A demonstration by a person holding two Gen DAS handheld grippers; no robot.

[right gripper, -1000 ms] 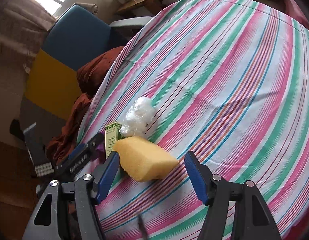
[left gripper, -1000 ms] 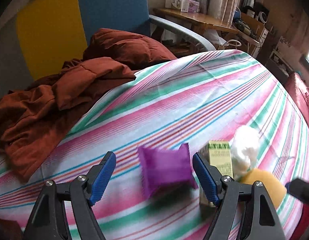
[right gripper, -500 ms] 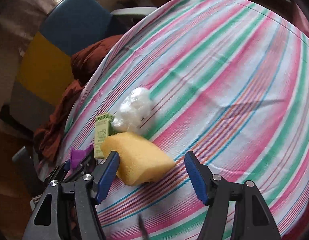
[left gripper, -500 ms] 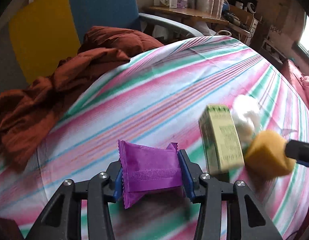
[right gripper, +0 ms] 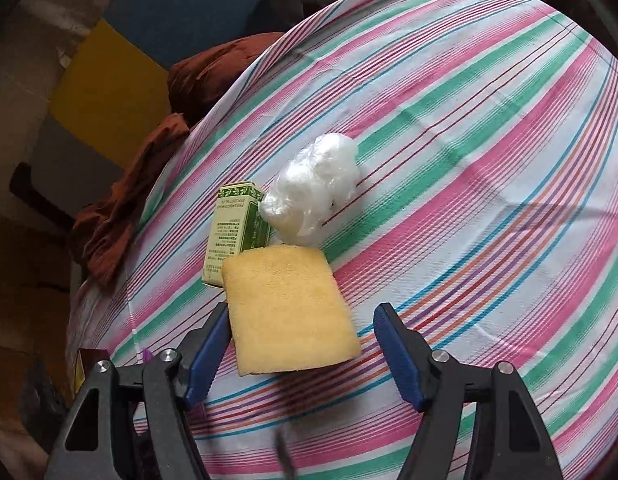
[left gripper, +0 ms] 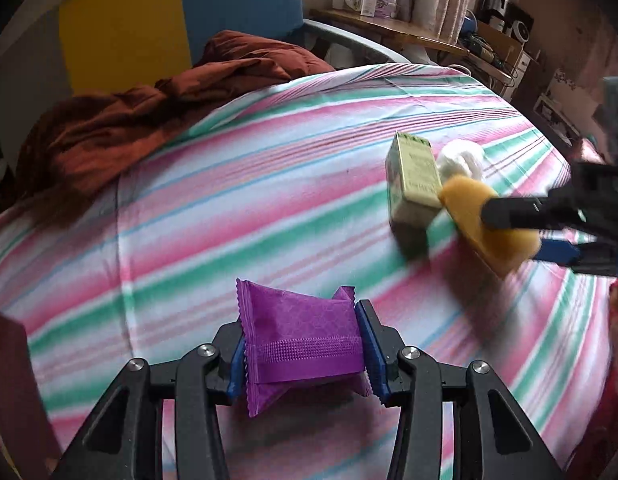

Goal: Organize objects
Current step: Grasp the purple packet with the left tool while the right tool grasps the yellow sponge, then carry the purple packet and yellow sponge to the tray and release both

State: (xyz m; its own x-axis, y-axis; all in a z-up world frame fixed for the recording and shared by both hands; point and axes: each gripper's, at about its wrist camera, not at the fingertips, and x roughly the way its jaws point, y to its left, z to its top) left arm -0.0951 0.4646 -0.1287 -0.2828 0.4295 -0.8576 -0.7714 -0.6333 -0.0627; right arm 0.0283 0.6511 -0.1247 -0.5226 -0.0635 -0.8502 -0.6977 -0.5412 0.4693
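Note:
My left gripper (left gripper: 303,350) is shut on a purple packet (left gripper: 301,340) and holds it above the striped tablecloth (left gripper: 249,208). A green box (left gripper: 413,176), a white plastic bundle (left gripper: 463,160) and a yellow sponge (left gripper: 489,220) lie together to the right. In the right wrist view my right gripper (right gripper: 305,350) is open, its jaws standing either side of the sponge (right gripper: 287,308), the left pad touching it. The box (right gripper: 237,232) and the bundle (right gripper: 313,196) lie just beyond the sponge. The right gripper also shows in the left wrist view (left gripper: 549,232).
A rust-brown blanket (left gripper: 149,112) lies bunched at the table's far left edge, against a blue and yellow chair (left gripper: 169,12). A wooden shelf (left gripper: 389,28) with boxes stands behind. The tablecloth (right gripper: 489,140) stretches far to the right of the objects.
My left gripper closed on the purple packet and lifted it back from the table. My right gripper moved in around the sponge, staying open.

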